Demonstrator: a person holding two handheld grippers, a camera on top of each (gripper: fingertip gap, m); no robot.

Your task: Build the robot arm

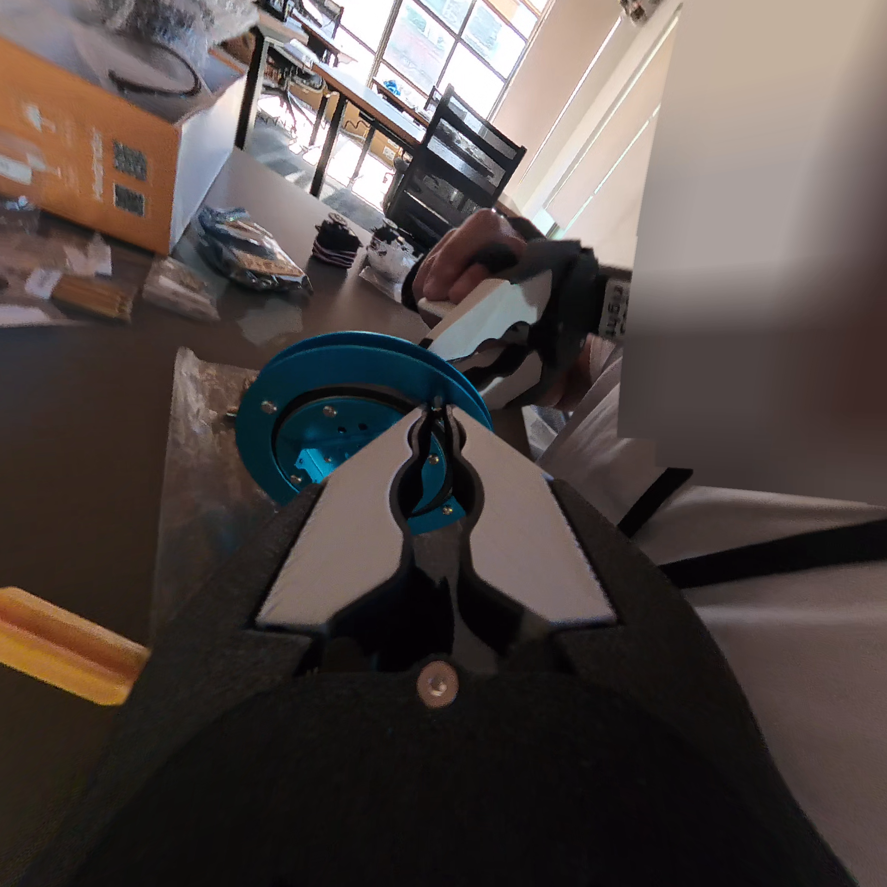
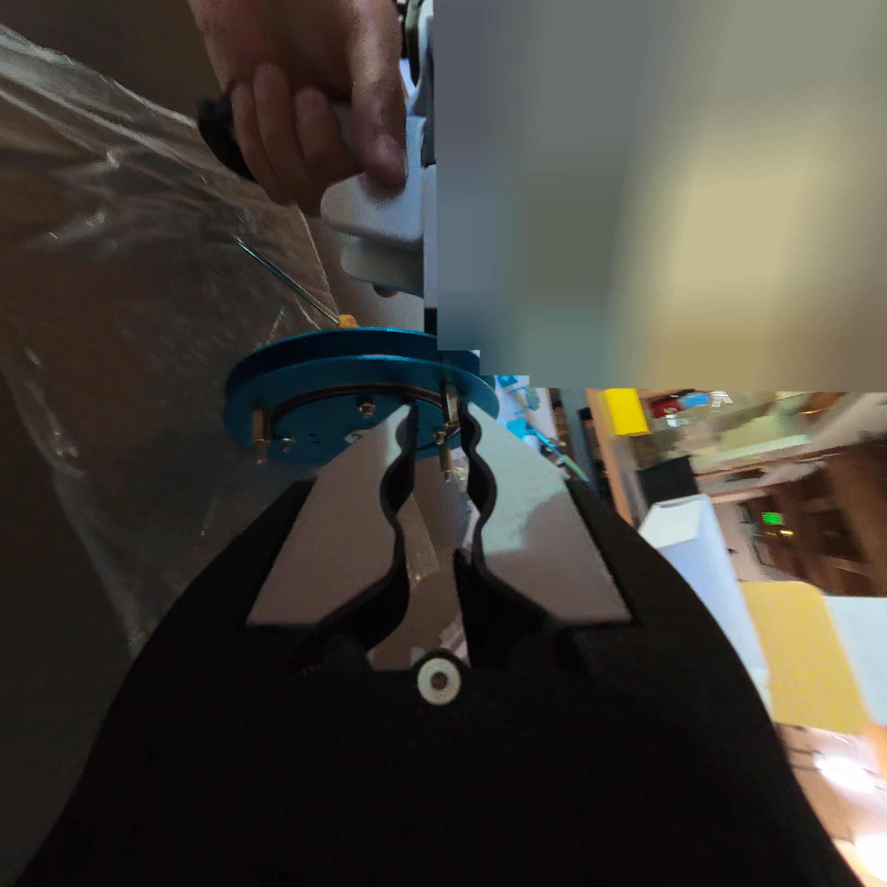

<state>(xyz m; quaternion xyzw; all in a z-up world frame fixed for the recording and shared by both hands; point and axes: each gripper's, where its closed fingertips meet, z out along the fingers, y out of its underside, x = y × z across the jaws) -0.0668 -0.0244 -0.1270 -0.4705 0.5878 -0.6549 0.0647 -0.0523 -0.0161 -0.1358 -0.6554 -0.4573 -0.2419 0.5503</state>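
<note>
2 grippers met on 1 blue metal disc assy point(image 1: 336, 384): 2 stacked rings w/ screws and brass standoffs, held above plastic sheet point(image 1: 201, 432). We saw left gripper point(image 1: 436, 408) clenched on its rim, right gripper point(image 2: 434, 408) gripping the opposite edge.

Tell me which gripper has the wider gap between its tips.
The right gripper: its tips stand apart about a standoff of the blue disc; those of the left gripper nearly meet at the rim.
</note>
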